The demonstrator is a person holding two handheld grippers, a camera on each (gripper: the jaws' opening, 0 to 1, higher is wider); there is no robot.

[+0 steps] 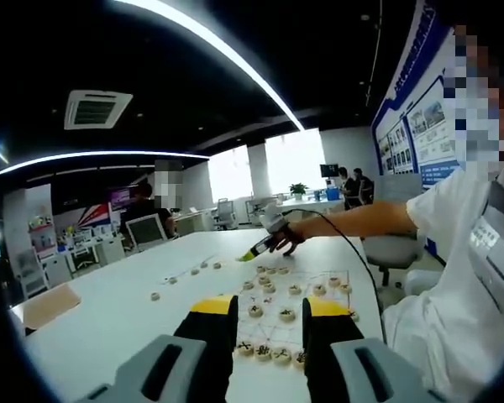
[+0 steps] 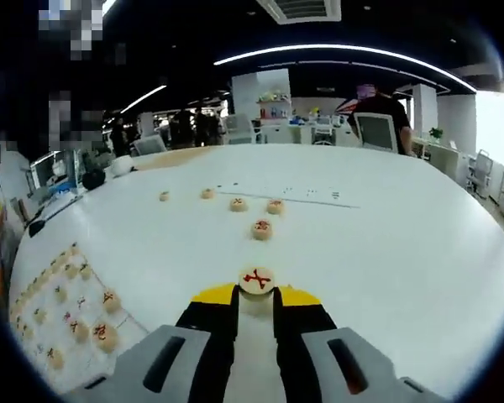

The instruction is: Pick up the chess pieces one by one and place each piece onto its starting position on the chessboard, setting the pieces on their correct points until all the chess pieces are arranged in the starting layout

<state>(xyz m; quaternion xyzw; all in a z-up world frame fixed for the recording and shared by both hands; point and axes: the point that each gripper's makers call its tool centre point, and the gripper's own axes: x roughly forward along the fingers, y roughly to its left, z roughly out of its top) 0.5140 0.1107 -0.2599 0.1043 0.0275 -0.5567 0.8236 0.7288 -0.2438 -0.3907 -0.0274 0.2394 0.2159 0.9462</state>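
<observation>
The round chess piece with a red character on its face sits at the tips of the right gripper, caught between the yellow-tipped fingers; they appear closed on its rim, though whether it is lifted or resting on the white table cannot be told. It looks like a small wooden disc: light, stiff, smooth-sided, unlikely to break but apt to twist or slip if pinched off-centre. The best hold is across the rim, squarely through the middle, keeping the face level so it sets down flat.

Beyond it, more loose pieces lie scattered on the table, well apart from each other. The chessboard lies off to the left in the right gripper view, already carrying a number of pieces.

In the left gripper view, the left gripper hangs above the near edge of the chessboard, fingers apart and holding nothing. The right gripper shows there in the person's outstretched hand, beyond the board.
</observation>
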